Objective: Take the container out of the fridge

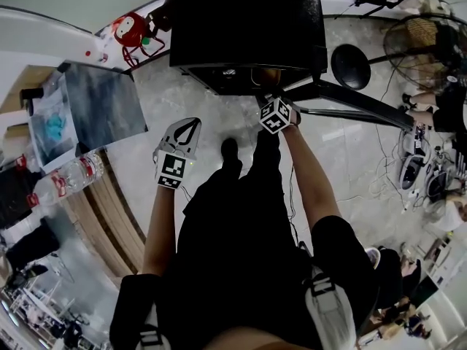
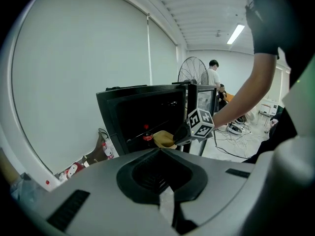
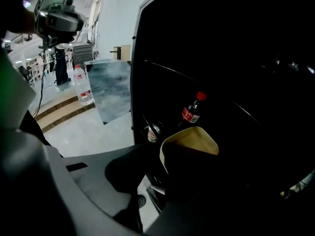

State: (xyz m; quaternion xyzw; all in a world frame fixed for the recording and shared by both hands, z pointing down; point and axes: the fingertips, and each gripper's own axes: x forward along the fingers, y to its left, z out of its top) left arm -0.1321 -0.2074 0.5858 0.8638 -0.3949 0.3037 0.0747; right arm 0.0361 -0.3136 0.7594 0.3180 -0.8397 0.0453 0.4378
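R gripper [image 1: 269, 99] is clamped on the tan container [image 3: 190, 141], right at the open front of the black fridge [image 1: 248, 20], near a cola bottle [image 3: 192, 113]. L gripper [image 1: 191, 123] hangs apart from the fridge, jaws together, nothing in them.

No print reads clearly from where I stand: the dark bottle [image 3: 192, 111] in the fridge [image 3: 221, 33] wears a red label with white marks, perhaps lettering, too small to make out.

Lab — floor cables [image 1: 384, 168], fan [image 1: 422, 41]
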